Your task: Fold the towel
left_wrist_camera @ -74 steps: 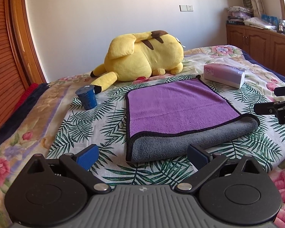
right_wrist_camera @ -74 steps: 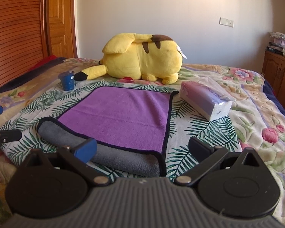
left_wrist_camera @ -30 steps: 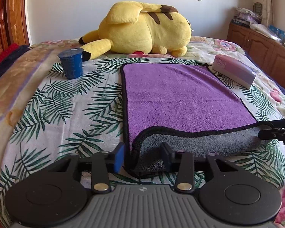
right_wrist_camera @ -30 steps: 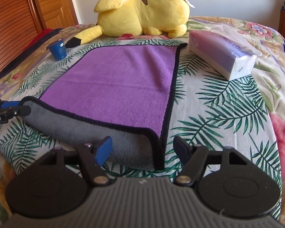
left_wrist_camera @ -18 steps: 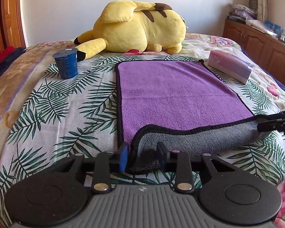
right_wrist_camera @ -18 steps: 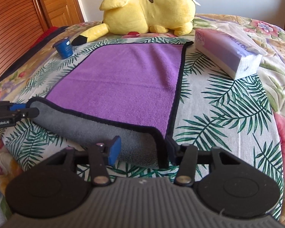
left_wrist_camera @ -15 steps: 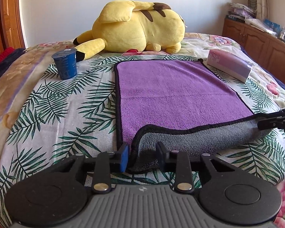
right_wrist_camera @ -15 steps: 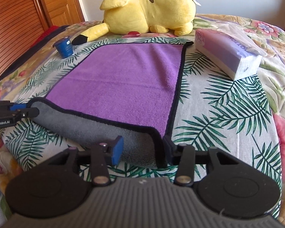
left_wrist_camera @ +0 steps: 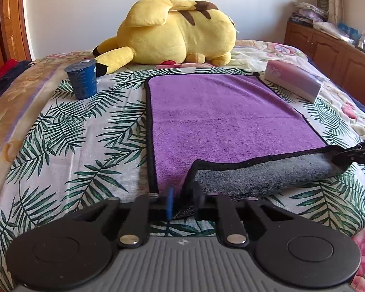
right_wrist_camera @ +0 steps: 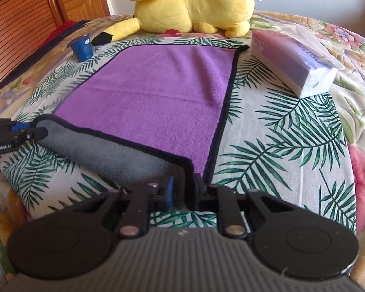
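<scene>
The towel [left_wrist_camera: 221,112] lies on the bed [left_wrist_camera: 60,146], purple side up, spread out ahead of both pairs of jaws. Its near edge is turned over, showing a grey underside as a rolled strip running between the two grippers.

The left gripper [left_wrist_camera: 183,200] has its jaws clenched on the near left corner of the towel, the black-bound cloth pinched between the blue pad and the dark one. The right gripper [right_wrist_camera: 183,189] grasps the near right corner in the same way, with the hem standing up between its jaws. Each gripper shows at the side of the other's view, at the far end of the grey strip.

As for progress, the fold looks barely begun: both corners are taken and the near edge is lifted and curled, but most of the towel is flat and unfolded. What seems left is to carry the two corners forward, away from the jaws, to the far edge near the yellow plush toy [left_wrist_camera: 175,31], lay them down evenly, and let go.

Beyond the left jaws and to their left stands a blue cup [left_wrist_camera: 81,79]; a tissue pack [right_wrist_camera: 292,58] lies ahead and to the right of the right jaws, just beside the towel.
</scene>
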